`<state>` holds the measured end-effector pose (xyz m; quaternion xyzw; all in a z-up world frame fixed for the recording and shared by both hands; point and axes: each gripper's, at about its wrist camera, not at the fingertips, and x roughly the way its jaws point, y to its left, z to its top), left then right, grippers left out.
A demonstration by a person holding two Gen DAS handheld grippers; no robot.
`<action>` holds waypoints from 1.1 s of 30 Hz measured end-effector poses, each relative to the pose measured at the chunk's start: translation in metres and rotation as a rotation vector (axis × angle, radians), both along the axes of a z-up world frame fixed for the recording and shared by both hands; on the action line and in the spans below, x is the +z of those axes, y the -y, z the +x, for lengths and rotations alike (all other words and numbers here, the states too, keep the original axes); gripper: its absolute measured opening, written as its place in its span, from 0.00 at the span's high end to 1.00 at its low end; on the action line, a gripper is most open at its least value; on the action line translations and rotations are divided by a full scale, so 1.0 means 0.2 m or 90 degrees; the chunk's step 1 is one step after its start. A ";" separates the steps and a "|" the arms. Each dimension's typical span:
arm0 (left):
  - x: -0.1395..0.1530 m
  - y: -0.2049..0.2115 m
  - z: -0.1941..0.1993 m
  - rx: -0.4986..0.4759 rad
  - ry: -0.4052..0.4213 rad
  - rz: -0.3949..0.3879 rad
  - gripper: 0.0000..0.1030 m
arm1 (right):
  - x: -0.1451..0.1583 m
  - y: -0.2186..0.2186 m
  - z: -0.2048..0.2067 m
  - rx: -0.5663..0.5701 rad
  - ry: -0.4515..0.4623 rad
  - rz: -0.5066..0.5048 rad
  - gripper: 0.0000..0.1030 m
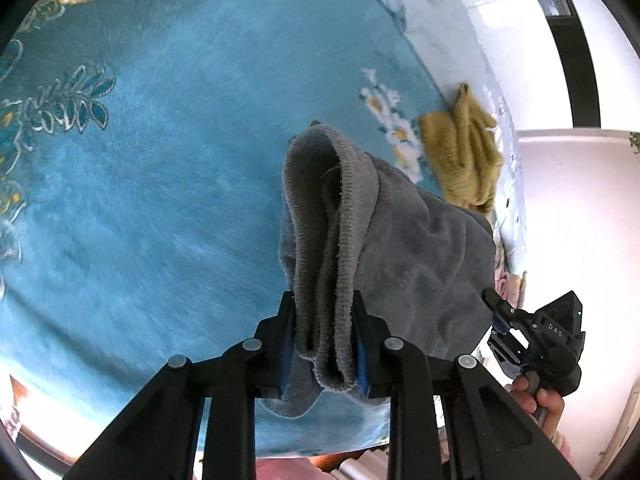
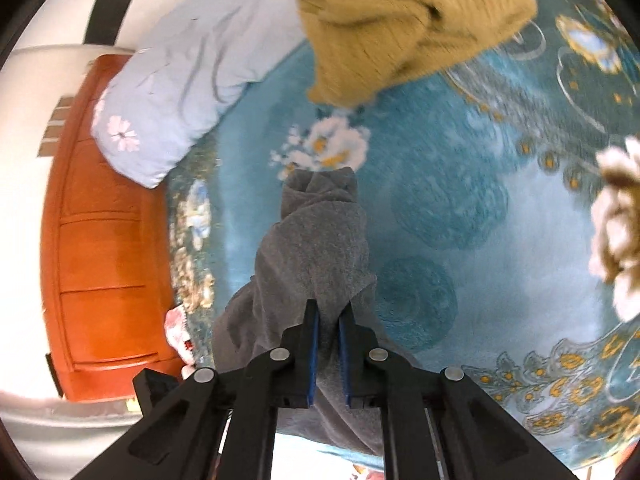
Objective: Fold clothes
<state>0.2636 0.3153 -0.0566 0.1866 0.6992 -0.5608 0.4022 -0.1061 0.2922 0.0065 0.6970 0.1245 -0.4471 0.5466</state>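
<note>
A grey fleece garment [image 1: 416, 264] hangs lifted above a blue flowered bedspread [image 1: 160, 184]. My left gripper [image 1: 324, 308] is shut on a bunched, ribbed edge of it. At the right of the left wrist view a hand holds my right gripper [image 1: 496, 320], which meets the far side of the same cloth. In the right wrist view the grey garment [image 2: 316, 240] runs up between the blue pads, and my right gripper [image 2: 329, 312] is shut on it. A mustard knitted garment [image 2: 404, 20] lies crumpled on the bedspread [image 2: 460, 208] beyond.
A pale blue pillow [image 2: 172, 92] with a pink flower lies at the bed's edge, beside an orange wooden headboard [image 2: 104, 256]. A cream and brown fluffy item [image 2: 616, 224] sits at the right. The mustard garment [image 1: 460, 156] also shows near a white wall [image 1: 560, 240].
</note>
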 end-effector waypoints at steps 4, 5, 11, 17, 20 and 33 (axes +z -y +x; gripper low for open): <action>0.15 -0.05 -0.07 0.039 0.005 -0.021 0.75 | 0.15 0.04 -0.06 0.048 0.005 -0.023 0.91; 0.20 -0.07 -0.09 0.048 0.005 -0.027 0.75 | 0.18 0.04 -0.08 0.057 0.006 -0.029 0.91; 0.44 -0.07 -0.19 0.049 -0.003 -0.064 0.75 | 0.47 0.04 -0.20 0.046 0.017 -0.090 0.91; 0.71 0.06 -0.28 -0.010 -0.012 -0.145 0.75 | 0.74 -0.07 -0.34 -0.034 0.019 -0.160 0.91; 0.86 0.11 -0.34 -0.045 -0.022 -0.194 0.75 | 0.89 -0.13 -0.39 -0.072 0.011 -0.195 0.91; 1.27 0.19 -0.82 -0.208 -0.088 -0.308 0.75 | 1.41 -0.59 -0.71 -0.220 -0.062 -0.316 0.91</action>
